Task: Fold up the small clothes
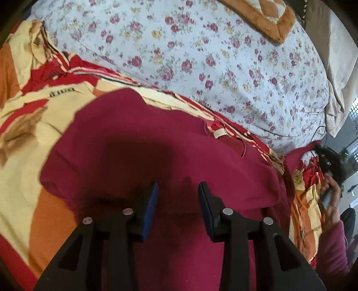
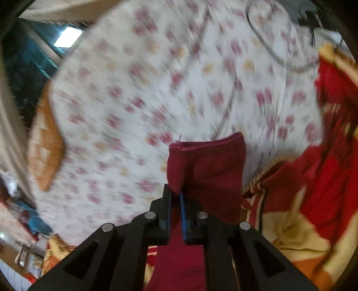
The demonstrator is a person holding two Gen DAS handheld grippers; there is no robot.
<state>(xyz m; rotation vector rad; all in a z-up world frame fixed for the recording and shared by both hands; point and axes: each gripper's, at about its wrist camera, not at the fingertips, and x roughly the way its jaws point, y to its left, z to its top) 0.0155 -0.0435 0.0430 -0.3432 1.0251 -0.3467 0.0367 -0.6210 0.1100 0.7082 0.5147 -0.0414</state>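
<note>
A maroon shirt [image 1: 156,145] lies spread on a red, cream and orange blanket [image 1: 33,125], its neck label facing up. My left gripper [image 1: 179,194] hovers low over the shirt's near part. Its fingers stand apart, with only the flat cloth showing behind the gap. In the right wrist view my right gripper [image 2: 176,197] is shut on a folded end of the maroon cloth [image 2: 212,165], which sticks up from between its pads and hangs below them. At the right edge of the left wrist view, a strip of the shirt [image 1: 299,152] is pulled up beside a person's hand [image 1: 331,194].
A white floral bedsheet [image 1: 201,56] covers the bed beyond the blanket, blurred in the right wrist view [image 2: 145,100]. An orange cushion [image 1: 268,15] lies at the far side. A thin dark cable [image 1: 317,132] crosses the sheet. The blanket [image 2: 302,235] bunches at the right.
</note>
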